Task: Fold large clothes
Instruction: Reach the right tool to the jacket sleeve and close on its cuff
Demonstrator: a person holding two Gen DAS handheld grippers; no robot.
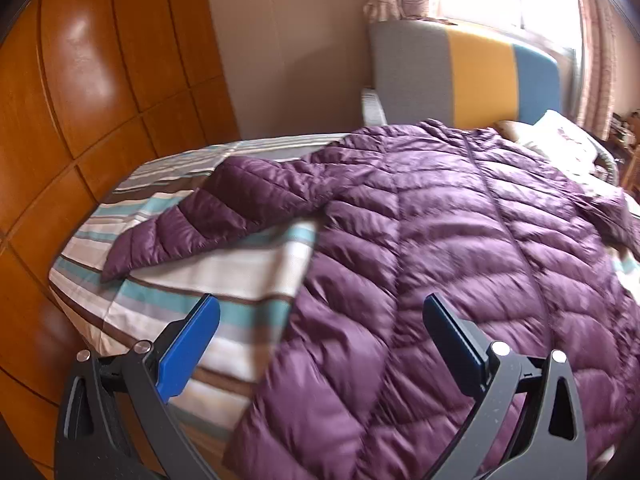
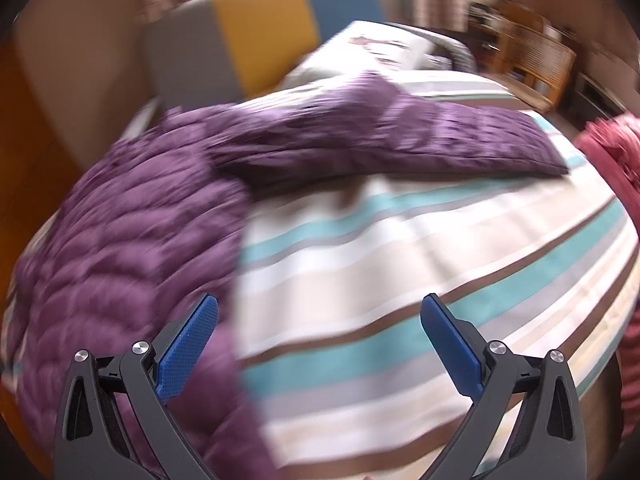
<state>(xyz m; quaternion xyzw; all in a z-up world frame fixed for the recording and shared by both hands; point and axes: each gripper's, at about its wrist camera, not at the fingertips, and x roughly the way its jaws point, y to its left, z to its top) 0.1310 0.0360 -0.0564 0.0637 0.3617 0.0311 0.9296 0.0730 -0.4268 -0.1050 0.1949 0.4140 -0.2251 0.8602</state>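
A purple quilted down jacket [image 1: 440,240] lies spread flat on the striped bed, zipper up, with one sleeve [image 1: 192,220] stretched out to the left. My left gripper [image 1: 320,312] is open and empty, hovering over the jacket's lower left hem. In the right wrist view the jacket body [image 2: 120,248] lies at the left and its other sleeve [image 2: 400,140] stretches right across the bed. My right gripper [image 2: 320,312] is open and empty above the striped sheet, just right of the jacket's edge.
The bed has a striped sheet [image 2: 440,280] and a grey, yellow and blue headboard [image 1: 472,72]. A pillow [image 1: 560,136] lies at the head. A wooden wardrobe [image 1: 100,80] stands on the left. A wooden shelf [image 2: 528,60] and a red garment [image 2: 616,152] are at the right.
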